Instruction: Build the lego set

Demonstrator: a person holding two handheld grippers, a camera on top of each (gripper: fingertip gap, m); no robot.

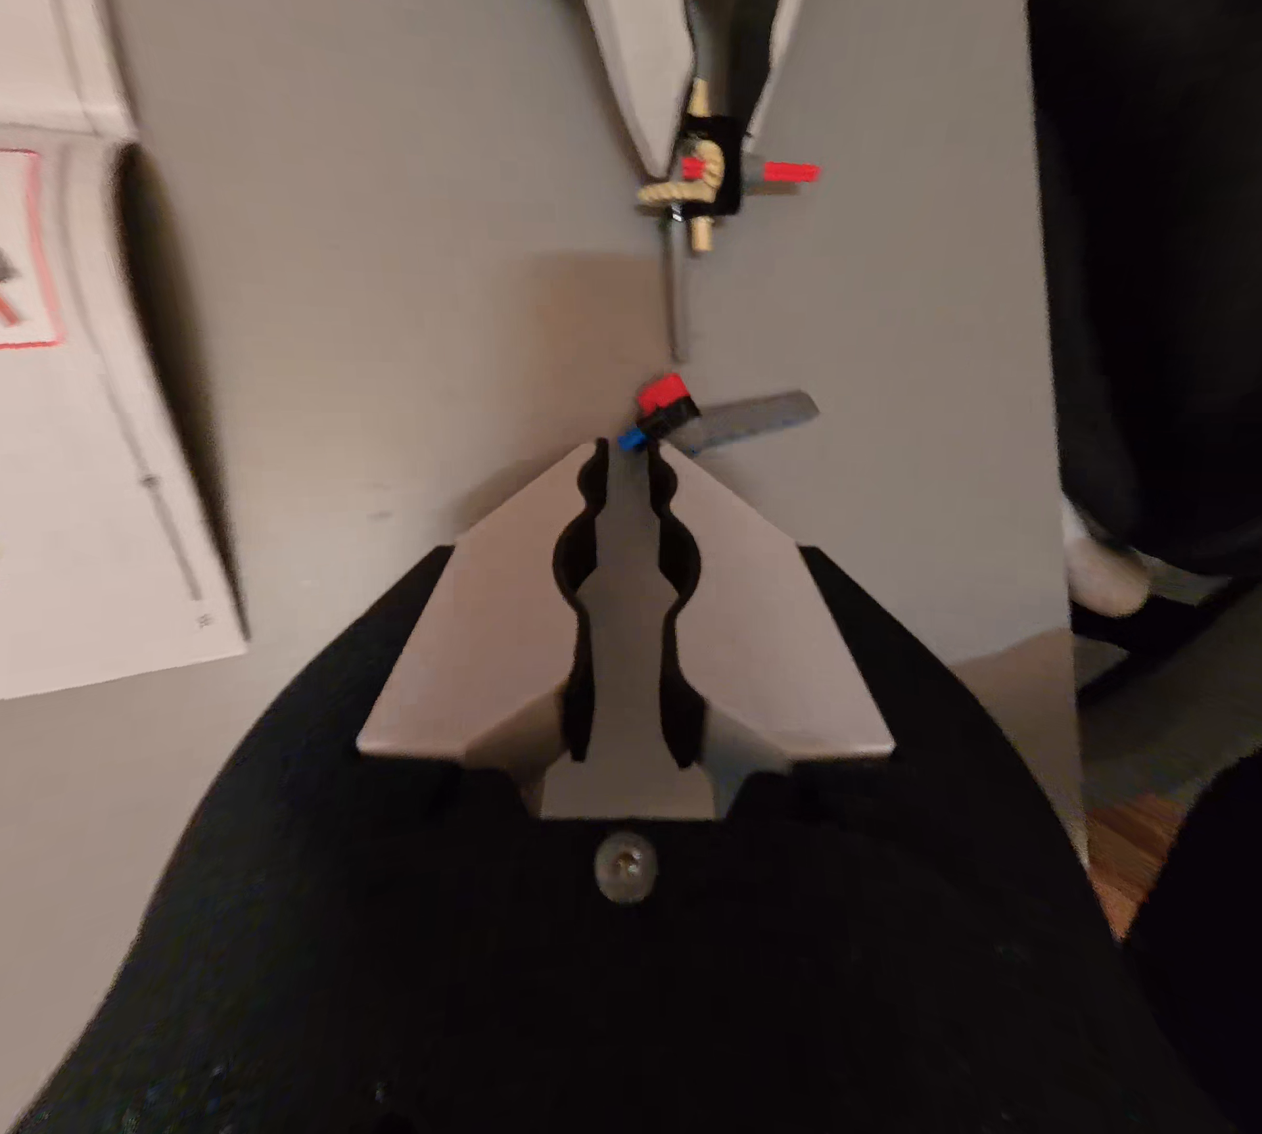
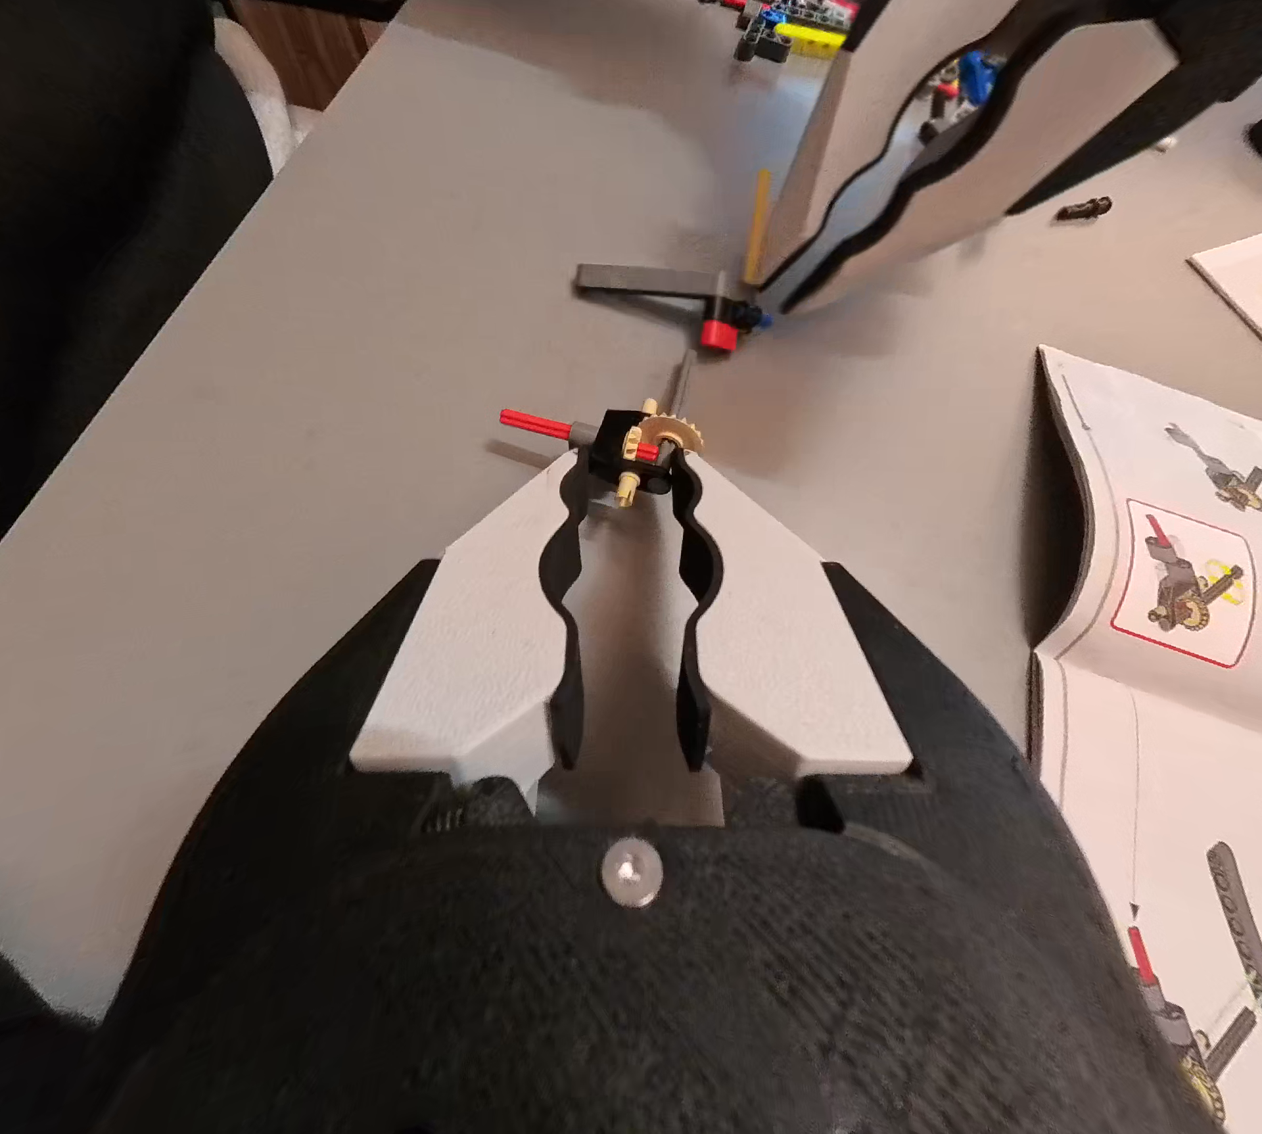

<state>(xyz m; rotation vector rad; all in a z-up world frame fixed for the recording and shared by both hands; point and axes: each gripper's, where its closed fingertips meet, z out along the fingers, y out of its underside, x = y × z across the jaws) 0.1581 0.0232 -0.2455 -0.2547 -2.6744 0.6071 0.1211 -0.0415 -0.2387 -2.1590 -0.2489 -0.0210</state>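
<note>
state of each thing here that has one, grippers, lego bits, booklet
right gripper: shut on the gear assembly, held above the table
left gripper: open, empty, tips by the grey beam piece
grey beam piece: lying flat on table, not gripped
instruction booklet: open
loose lego pile: unsorted on table

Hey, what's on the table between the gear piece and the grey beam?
In the right wrist view, a thin grey rod lies between the gear piece and the grey beam.

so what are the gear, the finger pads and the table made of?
Gear: tan moulded plastic, slightly glossy, crisp teeth. Pads: black, matte, wavy-edged; probably rubber or soft printed plastic, can't tell. Table: smooth matte grey, no grain; likely laminate.
</note>
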